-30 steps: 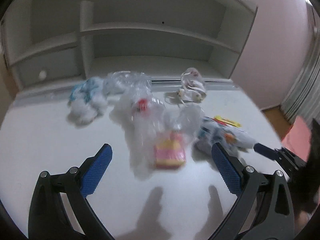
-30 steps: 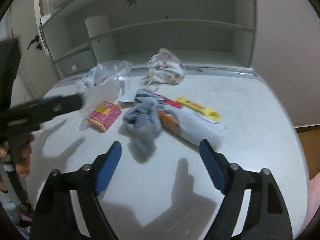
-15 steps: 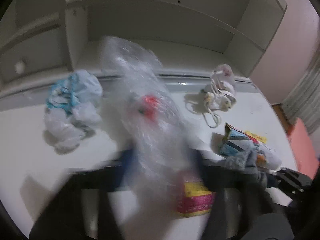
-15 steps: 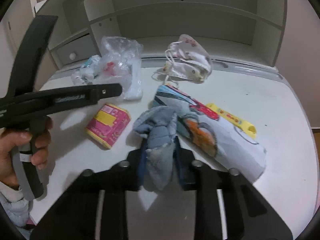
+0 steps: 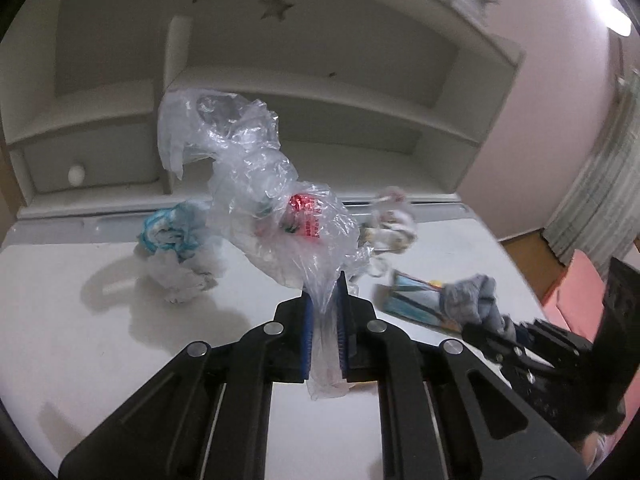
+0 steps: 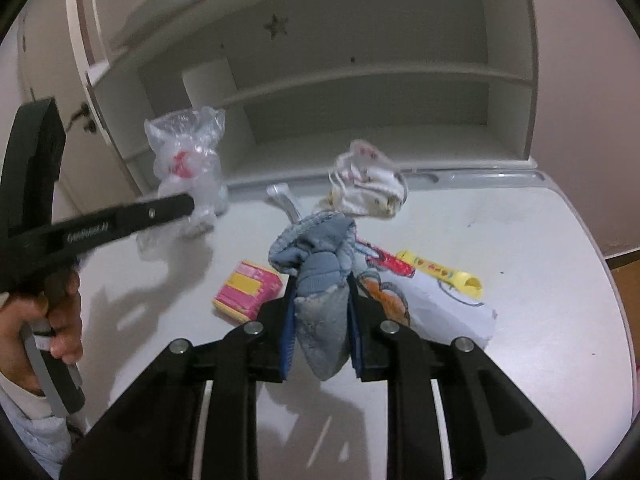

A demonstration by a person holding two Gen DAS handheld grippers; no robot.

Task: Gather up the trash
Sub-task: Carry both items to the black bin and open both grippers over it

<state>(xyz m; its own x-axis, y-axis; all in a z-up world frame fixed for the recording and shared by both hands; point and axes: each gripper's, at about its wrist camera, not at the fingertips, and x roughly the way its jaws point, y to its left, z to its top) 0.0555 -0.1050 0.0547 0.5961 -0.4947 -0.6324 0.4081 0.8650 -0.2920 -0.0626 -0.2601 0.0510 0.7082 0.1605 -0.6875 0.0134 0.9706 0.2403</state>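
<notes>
My left gripper (image 5: 323,312) is shut on a clear plastic bag (image 5: 276,208) with red print and holds it lifted above the white desk (image 5: 80,340). The bag also shows in the right wrist view (image 6: 186,176). My right gripper (image 6: 320,320) is shut on a grey-blue sock (image 6: 320,276), raised off the desk; the sock also shows in the left wrist view (image 5: 474,300). On the desk lie a pink and yellow box (image 6: 248,290), a printed white wrapper (image 6: 432,304), a yellow strip (image 6: 444,272), a white crumpled cloth (image 6: 368,184) and a blue-white wad (image 5: 176,248).
White shelving (image 5: 304,92) with a small drawer (image 5: 80,168) stands at the back of the desk. The desk's right edge (image 6: 592,248) drops to a wooden floor. The person's hand (image 6: 52,320) holds the left gripper's handle at the left.
Both grippers went from open to shut. The left one took the plastic bag and lifted it. The right one closed on the sock and raised it off the desk.
</notes>
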